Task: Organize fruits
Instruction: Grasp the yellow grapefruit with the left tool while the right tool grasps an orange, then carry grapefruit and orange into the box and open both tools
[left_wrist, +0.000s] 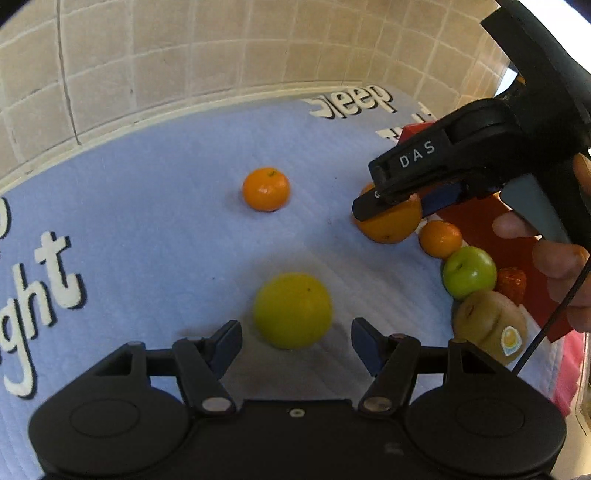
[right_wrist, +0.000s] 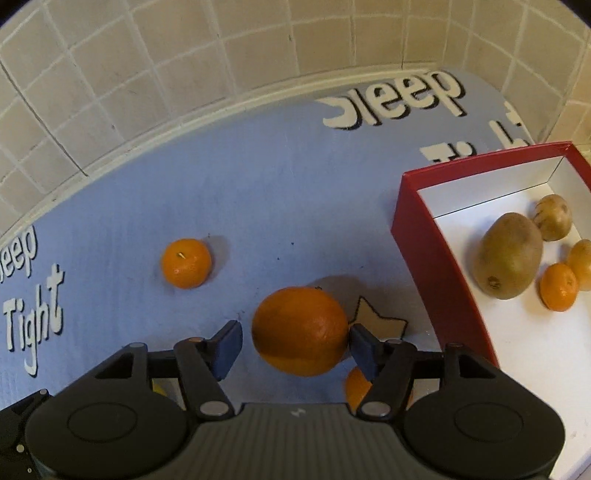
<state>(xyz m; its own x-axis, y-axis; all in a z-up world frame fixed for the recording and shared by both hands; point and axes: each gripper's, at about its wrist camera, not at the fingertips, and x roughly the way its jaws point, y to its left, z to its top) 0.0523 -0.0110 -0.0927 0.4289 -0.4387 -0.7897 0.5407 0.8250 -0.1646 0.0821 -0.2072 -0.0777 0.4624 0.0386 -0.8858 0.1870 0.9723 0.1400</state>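
Observation:
My left gripper (left_wrist: 296, 343) is open with a yellow-green lemon (left_wrist: 292, 311) just ahead between its fingers, on the blue mat. My right gripper (right_wrist: 294, 345) is open around a large orange (right_wrist: 301, 330); the right pad touches it, the left pad is apart. The same orange (left_wrist: 391, 225) shows under the right gripper in the left wrist view. A small mandarin (left_wrist: 266, 189) (right_wrist: 185, 263) lies alone further out. A red box (right_wrist: 424, 236) with white inside holds a kiwi (right_wrist: 509, 255), a mandarin (right_wrist: 558, 287) and two small brown fruits.
Beside the box's near side lie a mandarin (left_wrist: 440, 239), a green apple (left_wrist: 469, 272), a strawberry (left_wrist: 511, 283) and a stickered kiwi (left_wrist: 491, 325). A tiled wall (right_wrist: 221, 55) borders the mat at the back. A star patch (right_wrist: 380, 319) is on the mat.

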